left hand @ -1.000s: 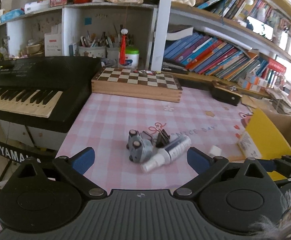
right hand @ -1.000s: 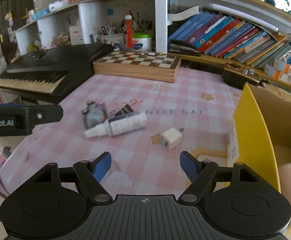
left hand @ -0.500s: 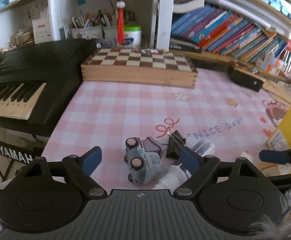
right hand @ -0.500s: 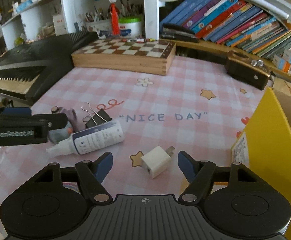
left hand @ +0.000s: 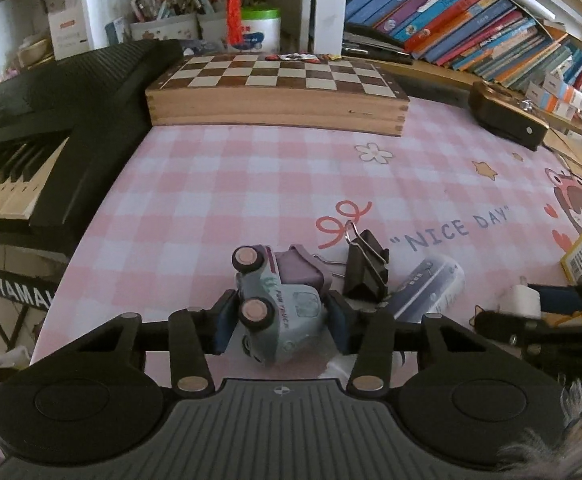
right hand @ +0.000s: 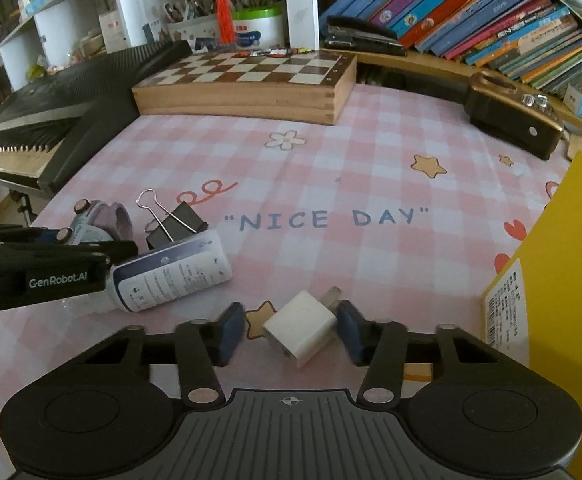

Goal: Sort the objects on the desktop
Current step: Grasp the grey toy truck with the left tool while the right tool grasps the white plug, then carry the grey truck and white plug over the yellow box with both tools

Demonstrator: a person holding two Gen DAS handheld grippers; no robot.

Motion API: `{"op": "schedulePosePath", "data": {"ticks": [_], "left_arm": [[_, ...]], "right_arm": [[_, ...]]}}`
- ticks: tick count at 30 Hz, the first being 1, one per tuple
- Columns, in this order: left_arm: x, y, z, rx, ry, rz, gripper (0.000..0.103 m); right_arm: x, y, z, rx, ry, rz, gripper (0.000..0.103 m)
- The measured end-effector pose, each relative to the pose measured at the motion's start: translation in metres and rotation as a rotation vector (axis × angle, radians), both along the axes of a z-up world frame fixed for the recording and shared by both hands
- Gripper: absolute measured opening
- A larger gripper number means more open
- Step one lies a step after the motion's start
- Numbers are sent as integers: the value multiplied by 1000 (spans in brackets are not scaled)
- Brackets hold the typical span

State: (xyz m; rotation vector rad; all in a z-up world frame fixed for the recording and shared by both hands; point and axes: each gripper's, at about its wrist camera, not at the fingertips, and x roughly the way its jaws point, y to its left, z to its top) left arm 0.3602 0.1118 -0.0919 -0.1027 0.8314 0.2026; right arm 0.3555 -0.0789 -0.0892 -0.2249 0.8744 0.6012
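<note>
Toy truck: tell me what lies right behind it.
Behind the toy truck, which sits between the left gripper fingers, a black binder clip stands on the pink checked cloth. The truck hides any contact between them.

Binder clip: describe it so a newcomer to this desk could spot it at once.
Start at the chessboard box at the back of the pink checked mat and come toward the camera to the small pile at the near left. The binder clip lies there between the toy truck and the white spray bottle. It alone is black, with wire loop handles.
</note>
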Motion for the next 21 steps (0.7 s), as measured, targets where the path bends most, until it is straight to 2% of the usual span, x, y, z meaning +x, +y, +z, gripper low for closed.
{"op": "schedulePosePath", "data": {"ticks": [4, 10, 21], "left_arm": [[-5, 2, 6, -13, -27, 16, 42], [-20, 4, 29, -22, -96, 19, 42], [-73, 2, 68, -70, -195, 5, 42]], "right_arm": [[-1, -2, 2, 12, -2, 0, 36], [-11, -6, 15, 36, -31, 9, 36], [-44, -22, 48, 86, -75, -12, 36]]}}
